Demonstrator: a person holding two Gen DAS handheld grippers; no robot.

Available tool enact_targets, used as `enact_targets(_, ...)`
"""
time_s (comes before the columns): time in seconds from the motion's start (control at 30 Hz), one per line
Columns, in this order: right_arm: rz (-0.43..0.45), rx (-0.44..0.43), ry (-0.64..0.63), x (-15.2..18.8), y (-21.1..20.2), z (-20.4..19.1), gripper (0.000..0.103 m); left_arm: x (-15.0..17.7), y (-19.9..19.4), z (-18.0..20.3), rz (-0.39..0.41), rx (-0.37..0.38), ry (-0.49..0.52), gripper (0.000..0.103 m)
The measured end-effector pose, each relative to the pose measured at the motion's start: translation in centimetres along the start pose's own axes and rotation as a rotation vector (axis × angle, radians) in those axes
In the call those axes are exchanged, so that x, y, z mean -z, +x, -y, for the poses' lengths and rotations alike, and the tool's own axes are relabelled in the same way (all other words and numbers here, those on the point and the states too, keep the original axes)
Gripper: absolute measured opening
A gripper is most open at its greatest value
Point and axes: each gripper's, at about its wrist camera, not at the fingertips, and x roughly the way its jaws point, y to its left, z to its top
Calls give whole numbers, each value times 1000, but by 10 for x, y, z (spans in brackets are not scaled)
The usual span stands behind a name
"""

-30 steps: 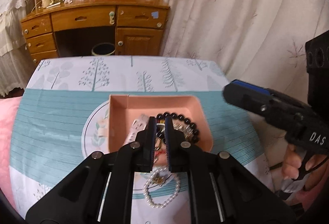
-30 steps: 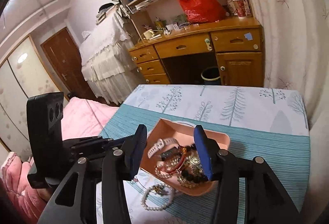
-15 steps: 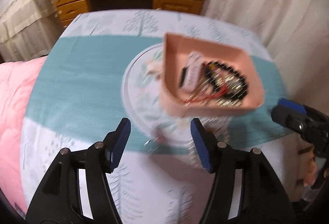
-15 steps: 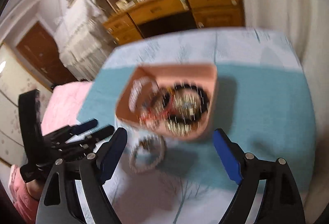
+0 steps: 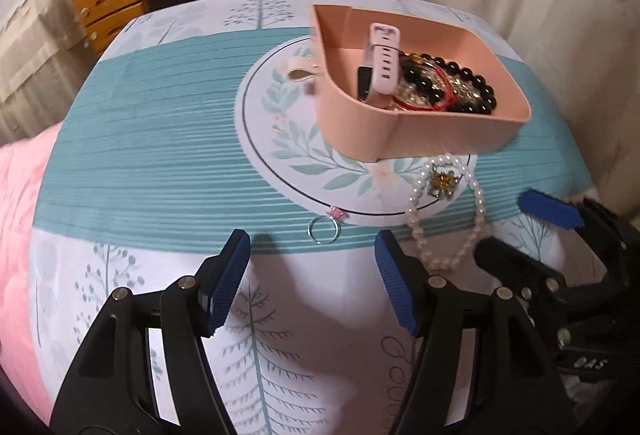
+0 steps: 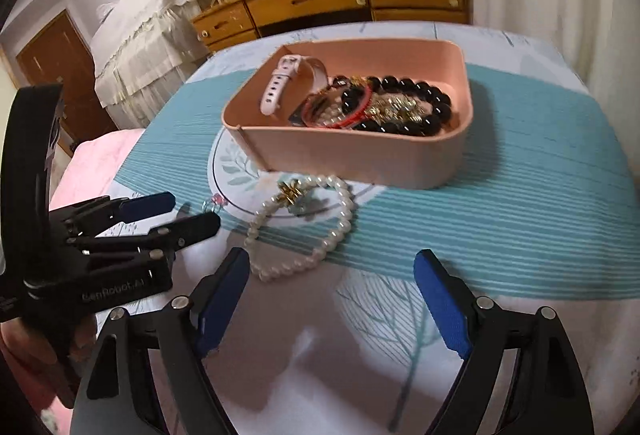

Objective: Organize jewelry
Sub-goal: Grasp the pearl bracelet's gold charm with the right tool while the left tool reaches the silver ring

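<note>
The left hand-held gripper (image 5: pixel 310 267) hovered over the worktop (image 5: pixel 160 171) with its jaws wide and empty. Just beyond its tips lay a ring (image 5: pixel 325 226) with a pink stone. To the right, a pearl bracelet (image 5: pixel 448 211) lay on the cloth, touching the near wall of a pink tray (image 5: pixel 420 131) that held a watch (image 5: pixel 380 59) and black beads (image 5: pixel 476 83). The right hand-held gripper (image 6: pixel 330 275) hung wide and empty near the pearls.
</note>
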Motion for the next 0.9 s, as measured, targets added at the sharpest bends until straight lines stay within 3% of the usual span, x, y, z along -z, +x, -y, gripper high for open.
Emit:
enact_targets(0.17,10,46,-68,-3,17,-22,59,-8,8,3,14,25,113,61)
enact_targets(0.23,23,56,-79,-7,24,-31,55,-12,12,2,12,47,146,51)
enact_targets(0.33,45,94,-82,-16,33,-40,50,-17,12,-3,16,76,173,46)
enact_targets(0.4,48,112,-86,-18,36,-46,41,-19,12,-7,13,105,204,45)
enact_targets(0.53,42,138,-165,-22,44,-66,35,-18,9,-13,8,159,234,32)
enact_targets(0.63,39,165,-212,-27,52,-79,30,-18,9,-19,10,202,254,28)
enact_targets(0.67,40,172,-211,-28,53,-82,26,-17,8,-20,12,208,260,26)
enact_targets(0.73,36,182,-199,-29,57,-85,25,-16,7,-22,10,238,269,12)
enact_targets(0.87,51,204,-174,-29,57,-94,21,-14,6,-24,10,286,296,12)
enact_targets(0.9,55,205,-165,-30,58,-97,21,-13,6,-25,8,297,298,7)
